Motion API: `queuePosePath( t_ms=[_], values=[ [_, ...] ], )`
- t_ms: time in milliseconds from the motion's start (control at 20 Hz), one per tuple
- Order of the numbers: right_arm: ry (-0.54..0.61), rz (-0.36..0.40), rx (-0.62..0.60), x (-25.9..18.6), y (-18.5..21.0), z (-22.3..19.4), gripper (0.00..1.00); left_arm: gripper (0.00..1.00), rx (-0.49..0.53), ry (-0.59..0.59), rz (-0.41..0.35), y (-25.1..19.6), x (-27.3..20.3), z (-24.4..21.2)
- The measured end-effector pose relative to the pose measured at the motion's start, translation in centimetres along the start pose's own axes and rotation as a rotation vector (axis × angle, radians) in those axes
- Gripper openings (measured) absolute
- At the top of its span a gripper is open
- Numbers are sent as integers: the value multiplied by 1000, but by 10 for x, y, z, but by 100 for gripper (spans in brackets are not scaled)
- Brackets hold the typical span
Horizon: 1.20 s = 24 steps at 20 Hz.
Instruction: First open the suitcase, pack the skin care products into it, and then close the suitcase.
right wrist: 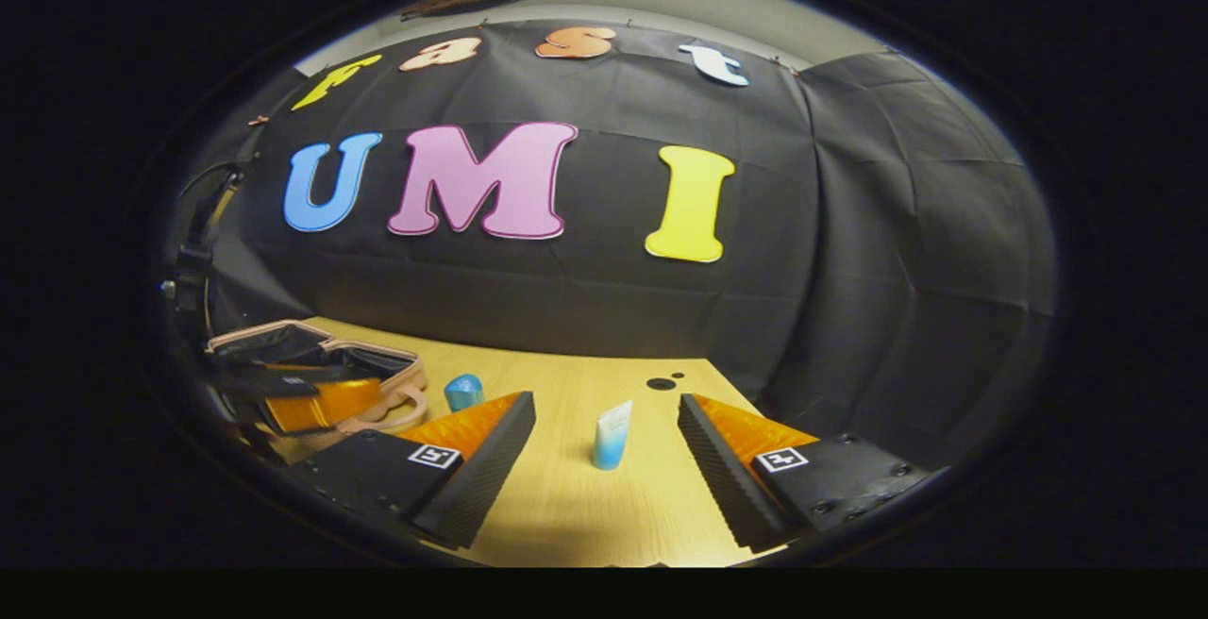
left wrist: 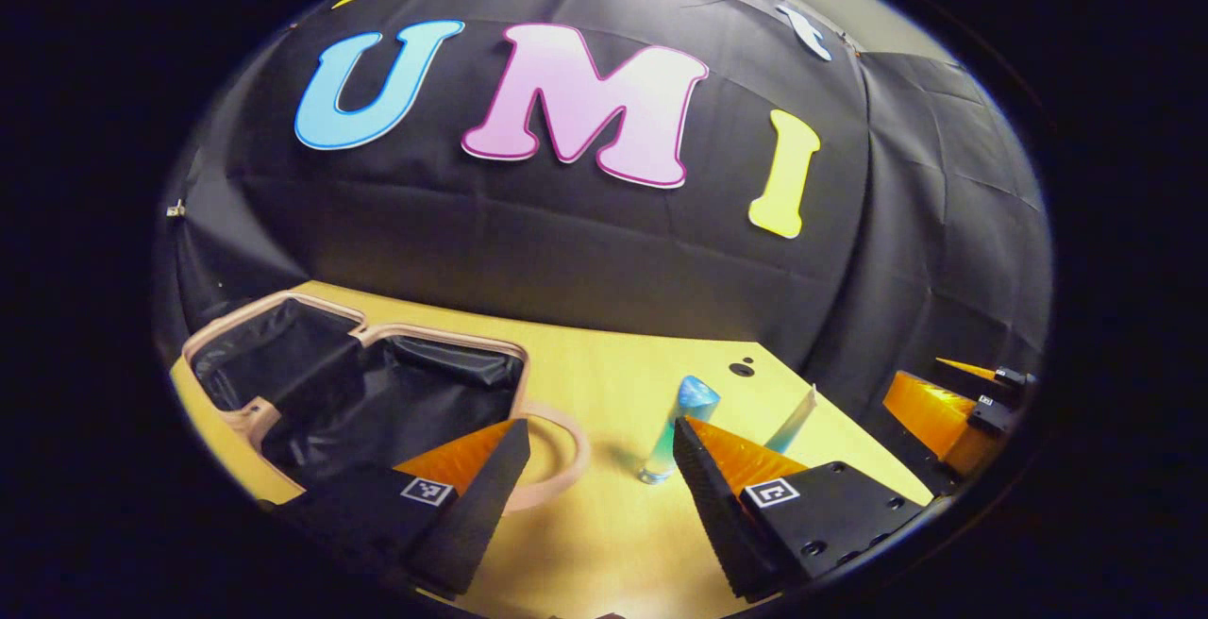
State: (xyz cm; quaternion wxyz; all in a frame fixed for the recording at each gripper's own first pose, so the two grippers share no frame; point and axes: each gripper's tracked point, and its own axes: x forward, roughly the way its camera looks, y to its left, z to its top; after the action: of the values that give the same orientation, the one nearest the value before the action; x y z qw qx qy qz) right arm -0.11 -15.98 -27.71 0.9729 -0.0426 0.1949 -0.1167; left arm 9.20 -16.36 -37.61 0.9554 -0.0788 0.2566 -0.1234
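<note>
Two skin care products wait upright on the wooden table (right wrist: 566,506), neither yet packed: a blue bottle (left wrist: 678,430) standing near the suitcase, and a white-and-blue tube (right wrist: 612,436) standing on its cap farther out toward the table's free end. The pink suitcase (left wrist: 359,383) lies already opened flat at the table's far-left side, its two black-lined halves facing up and its looped handle resting on the wood toward the bottle, which leaves both halves ready to receive the items. The left gripper (left wrist: 599,468) hangs low over the table with its fingers spread and nothing between them, the bottle just ahead of its right finger. The right gripper (right wrist: 604,459), likewise spread and empty, frames the tube, seemingly lined up for a pick.
</note>
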Motion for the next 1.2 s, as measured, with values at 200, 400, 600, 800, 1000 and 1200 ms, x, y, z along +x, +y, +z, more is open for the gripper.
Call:
queuePosePath(
  t_ms=[200, 400, 600, 800, 1000, 1200],
  values=[
    [39, -20, 2, 7, -16, -25, 97, 96, 55, 54, -17, -26, 52, -35],
    [81, -27, 0, 17, -23, -51, 97, 96, 40, 81, 2, -35, 98, -54],
    [113, -32, 30, 29, -21, -67, 97, 93, 83, 124, 9, -34, 131, -64],
    [137, -41, 63, 51, -15, -84, 97, 72, 112, 131, 1, -31, 146, -69],
    [167, -53, 90, 82, -11, -102, 97, 50, 136, 136, 2, -29, 145, -69],
    [229, -49, 60, 111, -3, -128, 97, 48, 145, 146, -4, -18, 143, -69]
  ],
)
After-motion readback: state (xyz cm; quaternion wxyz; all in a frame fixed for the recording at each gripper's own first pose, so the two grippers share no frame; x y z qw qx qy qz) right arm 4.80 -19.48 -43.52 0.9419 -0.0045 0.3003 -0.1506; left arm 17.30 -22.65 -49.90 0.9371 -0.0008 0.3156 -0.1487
